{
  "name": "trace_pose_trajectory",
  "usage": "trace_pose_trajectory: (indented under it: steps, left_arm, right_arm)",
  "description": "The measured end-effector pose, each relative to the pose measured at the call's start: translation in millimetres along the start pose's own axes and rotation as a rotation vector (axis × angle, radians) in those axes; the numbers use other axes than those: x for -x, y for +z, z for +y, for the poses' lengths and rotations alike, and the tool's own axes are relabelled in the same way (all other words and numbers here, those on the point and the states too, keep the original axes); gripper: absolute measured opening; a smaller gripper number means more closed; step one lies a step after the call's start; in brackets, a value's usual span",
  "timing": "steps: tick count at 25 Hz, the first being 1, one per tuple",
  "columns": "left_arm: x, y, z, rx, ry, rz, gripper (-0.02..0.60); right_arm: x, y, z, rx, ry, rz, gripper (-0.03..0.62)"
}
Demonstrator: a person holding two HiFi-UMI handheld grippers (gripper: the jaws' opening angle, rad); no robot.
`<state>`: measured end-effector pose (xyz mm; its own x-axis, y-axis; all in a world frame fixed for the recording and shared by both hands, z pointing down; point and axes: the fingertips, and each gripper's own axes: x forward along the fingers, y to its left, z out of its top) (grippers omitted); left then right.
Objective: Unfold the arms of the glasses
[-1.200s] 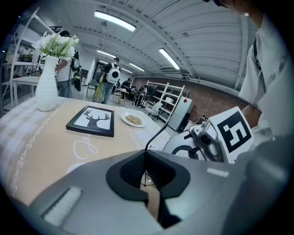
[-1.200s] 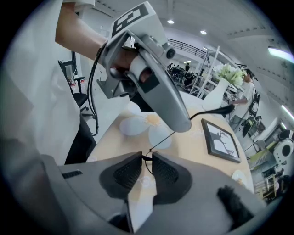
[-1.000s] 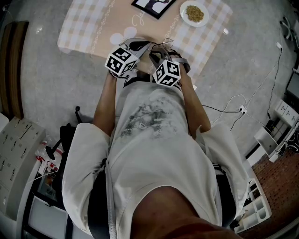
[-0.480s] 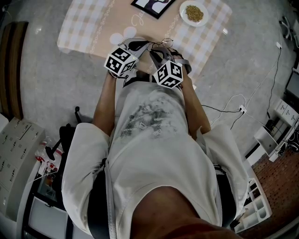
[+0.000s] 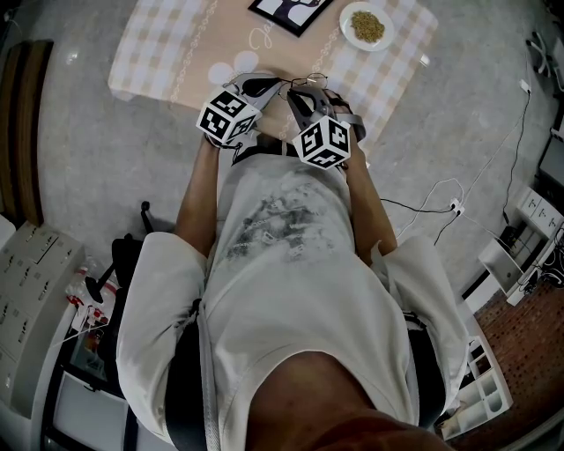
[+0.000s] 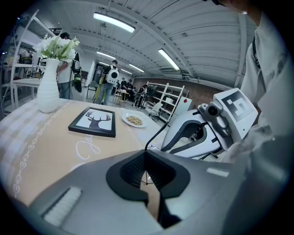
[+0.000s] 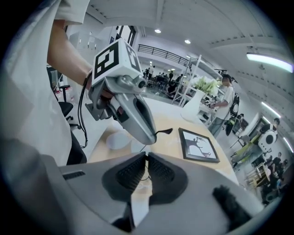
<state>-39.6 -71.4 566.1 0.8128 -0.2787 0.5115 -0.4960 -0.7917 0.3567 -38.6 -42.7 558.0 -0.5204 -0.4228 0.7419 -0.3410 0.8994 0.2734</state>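
Thin wire-framed glasses hang just above the near edge of the table, between my two grippers. The left gripper is shut on the frame. In the left gripper view a dark arm of the glasses rises out of its jaws. The right gripper comes in from the right. Its jaws are closing, with a thin wire of the glasses between the pads, whose tips meet. A black arm tip sticks out past the left gripper's nose.
On the checked cloth lie a framed deer picture, a plate of grains and round white pads. A white vase with flowers stands at the far end. Cables run over the floor.
The right gripper has shifted slightly right and turned, and the glasses have risen a little with it. The left gripper has kept still.
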Motion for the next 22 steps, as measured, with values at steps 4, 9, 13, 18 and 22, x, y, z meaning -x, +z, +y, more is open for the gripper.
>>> trace_pose_trajectory:
  steps: [4,9,13,18,22]
  left_arm:
    - [0.4,0.1,0.5,0.000,0.001,0.000,0.008]
    - [1.0,-0.4,0.7,0.001,0.003,-0.002,0.008]
    - [1.5,-0.7,0.5,0.000,0.002,-0.005,0.008]
    - [1.2,-0.9,1.0,0.000,0.005,-0.004,0.008]
    - [1.1,-0.6,1.4,0.002,0.010,-0.004,0.008]
  right_arm:
    - [4.1,1.6,-6.8,-0.012,-0.023,-0.003,0.029]
    - [9.5,2.6,-15.3,-0.028,-0.055,-0.005,0.028]
    - [16.5,3.1,-25.9,-0.047,-0.093,-0.009,0.026]
    - [25.6,1.4,-38.5,-0.069,-0.136,-0.011,0.024]
    - [32.7,-1.8,-46.8,-0.087,-0.165,-0.011,0.023]
